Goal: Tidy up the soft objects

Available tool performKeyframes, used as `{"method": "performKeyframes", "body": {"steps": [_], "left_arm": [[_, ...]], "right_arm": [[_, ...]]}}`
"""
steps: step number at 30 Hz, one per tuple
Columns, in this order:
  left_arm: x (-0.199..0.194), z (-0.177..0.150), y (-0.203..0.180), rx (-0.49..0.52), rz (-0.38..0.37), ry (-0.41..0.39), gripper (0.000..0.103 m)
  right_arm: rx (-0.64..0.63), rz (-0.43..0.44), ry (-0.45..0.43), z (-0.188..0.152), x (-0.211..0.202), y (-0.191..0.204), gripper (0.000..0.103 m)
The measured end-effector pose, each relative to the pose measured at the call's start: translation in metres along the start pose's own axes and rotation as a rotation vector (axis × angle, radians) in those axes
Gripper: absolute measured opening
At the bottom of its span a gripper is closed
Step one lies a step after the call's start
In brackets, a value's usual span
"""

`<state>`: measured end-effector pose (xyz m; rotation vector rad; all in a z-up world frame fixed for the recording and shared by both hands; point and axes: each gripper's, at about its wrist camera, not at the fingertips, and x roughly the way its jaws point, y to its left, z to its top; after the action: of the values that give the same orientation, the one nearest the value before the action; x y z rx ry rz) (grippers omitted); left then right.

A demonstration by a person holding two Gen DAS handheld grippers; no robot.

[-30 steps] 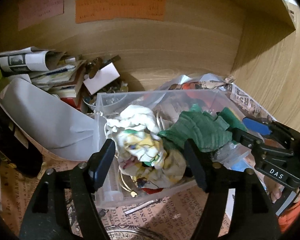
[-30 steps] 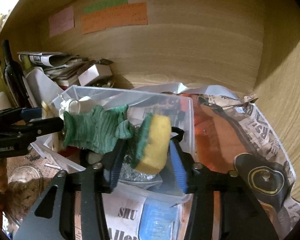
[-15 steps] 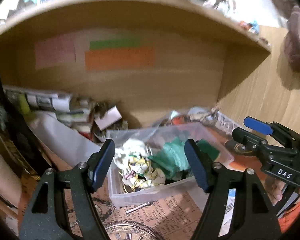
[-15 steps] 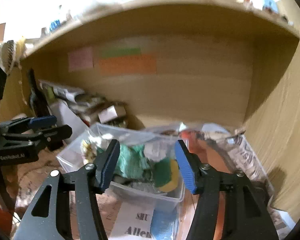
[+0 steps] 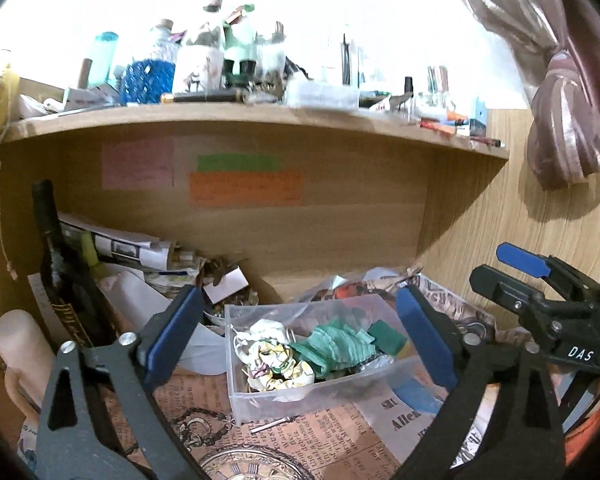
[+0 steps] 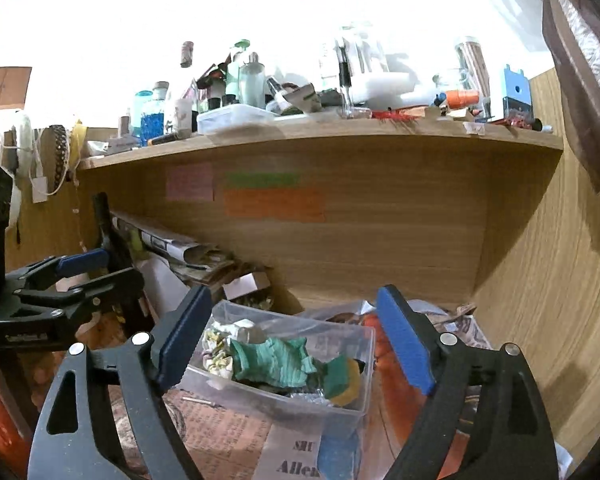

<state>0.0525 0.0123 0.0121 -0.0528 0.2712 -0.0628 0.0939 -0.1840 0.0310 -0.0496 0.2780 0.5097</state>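
Left wrist view: looks forward between its fingers, set back from the clear bin (image 5: 320, 364), facing the desk's back panel (image 5: 340, 216) and shelf (image 5: 260, 120). Right wrist view: same facing, seemingly from slightly further right, bin (image 6: 284, 364) equally near. Shared: bin, back panel, shelf, each other's gripper.

Free space above the bin (image 5: 320, 394)

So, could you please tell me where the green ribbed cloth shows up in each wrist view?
Left wrist: green ribbed cloth lies in the clear plastic bin, centre-right, beside the crumpled floral cloth.
Right wrist: cloth sits mid-bin, just left of the sponge.
Shared landmark: orange paper note on the back panel.
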Motion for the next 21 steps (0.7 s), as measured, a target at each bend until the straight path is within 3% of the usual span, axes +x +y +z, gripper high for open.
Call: {"method": "performKeyframes", "body": {"steps": [7, 21], "left_arm": [[-0.011, -0.003, -0.002, 0.001, 0.009, -0.012, 0.103], [-0.015, -0.006, -0.009, 0.016, 0.013, -0.012, 0.103]], "right_arm": [[0.011, -0.007, -0.027, -0.001, -0.013, 0.003, 0.103], [0.022, -0.014, -0.028, -0.003, -0.017, 0.004, 0.103]]}}
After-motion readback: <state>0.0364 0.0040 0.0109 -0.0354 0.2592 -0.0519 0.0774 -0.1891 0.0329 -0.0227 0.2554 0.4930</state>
